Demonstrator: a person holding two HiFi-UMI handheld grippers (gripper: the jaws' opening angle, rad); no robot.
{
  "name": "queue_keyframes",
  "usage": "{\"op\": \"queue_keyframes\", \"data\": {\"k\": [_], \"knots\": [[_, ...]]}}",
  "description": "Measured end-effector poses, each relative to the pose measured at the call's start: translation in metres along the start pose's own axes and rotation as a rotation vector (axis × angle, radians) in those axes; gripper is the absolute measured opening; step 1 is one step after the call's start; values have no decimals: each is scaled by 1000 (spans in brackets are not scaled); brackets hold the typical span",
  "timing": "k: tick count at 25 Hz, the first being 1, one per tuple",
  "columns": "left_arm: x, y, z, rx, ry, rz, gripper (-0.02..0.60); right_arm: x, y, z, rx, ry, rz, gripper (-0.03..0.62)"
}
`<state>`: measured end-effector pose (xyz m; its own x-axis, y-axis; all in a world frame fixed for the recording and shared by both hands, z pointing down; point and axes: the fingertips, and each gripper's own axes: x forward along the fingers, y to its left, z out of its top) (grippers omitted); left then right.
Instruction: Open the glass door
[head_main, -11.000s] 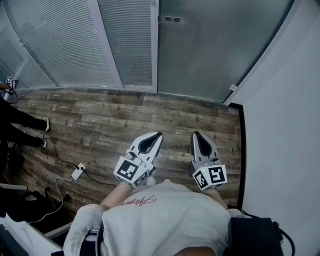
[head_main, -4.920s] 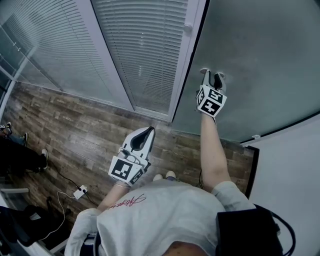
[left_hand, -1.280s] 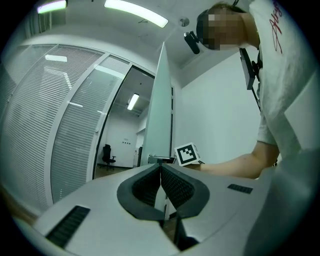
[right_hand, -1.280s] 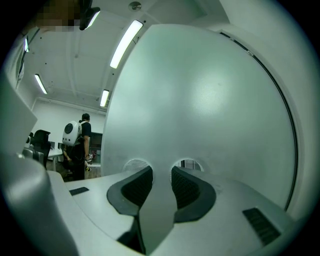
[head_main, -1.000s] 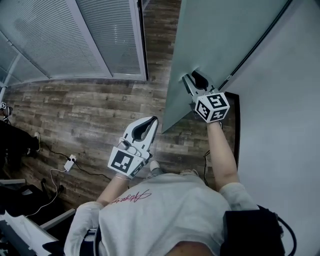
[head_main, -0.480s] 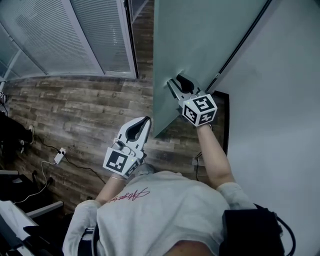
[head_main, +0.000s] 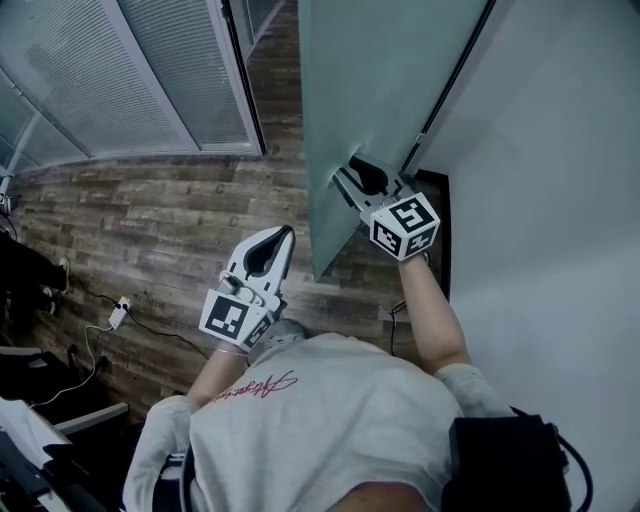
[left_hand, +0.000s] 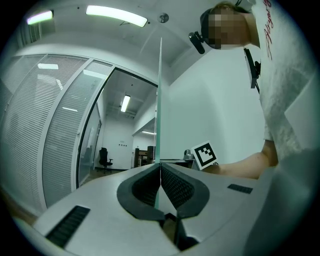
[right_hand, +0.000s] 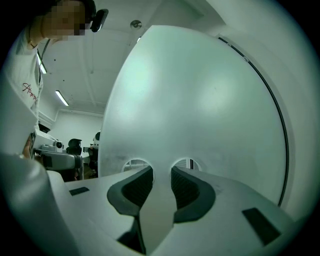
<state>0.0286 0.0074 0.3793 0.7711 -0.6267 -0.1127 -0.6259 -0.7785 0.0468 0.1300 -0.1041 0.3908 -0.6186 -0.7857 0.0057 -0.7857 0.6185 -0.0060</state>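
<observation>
The frosted glass door (head_main: 370, 80) stands swung open, its free edge toward me. In the head view my right gripper (head_main: 347, 172) reaches onto the door near that edge. In the right gripper view the right gripper (right_hand: 161, 172) is shut on the pale door handle (right_hand: 158, 210), just under two round clear spots in the glass. My left gripper (head_main: 283, 232) hangs lower left of the door, apart from it. In the left gripper view the left gripper (left_hand: 160, 166) is shut and holds nothing, with the thin door edge (left_hand: 160, 100) straight ahead.
Glass partitions with blinds (head_main: 150, 70) run along the left of the doorway. A white wall (head_main: 560, 200) stands close on the right. The floor is wood plank (head_main: 150, 220), with a power strip (head_main: 122, 303) and cables at the left. An office chair (left_hand: 103, 156) shows beyond the opening.
The door has swung further open toward me, with the right gripper coming back along with it. The left gripper has shifted a little down and left in the head view.
</observation>
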Motion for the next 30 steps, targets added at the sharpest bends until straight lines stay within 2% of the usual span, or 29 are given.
{"op": "queue_keyframes", "data": {"k": [20, 30], "knots": [[58, -130, -9, -10, -9, -196, 17, -154, -18, -3, 5, 18, 61, 118], [83, -179, -11, -22, -13, -298, 17, -219, -35, -5, 9, 15, 104, 118]]}}
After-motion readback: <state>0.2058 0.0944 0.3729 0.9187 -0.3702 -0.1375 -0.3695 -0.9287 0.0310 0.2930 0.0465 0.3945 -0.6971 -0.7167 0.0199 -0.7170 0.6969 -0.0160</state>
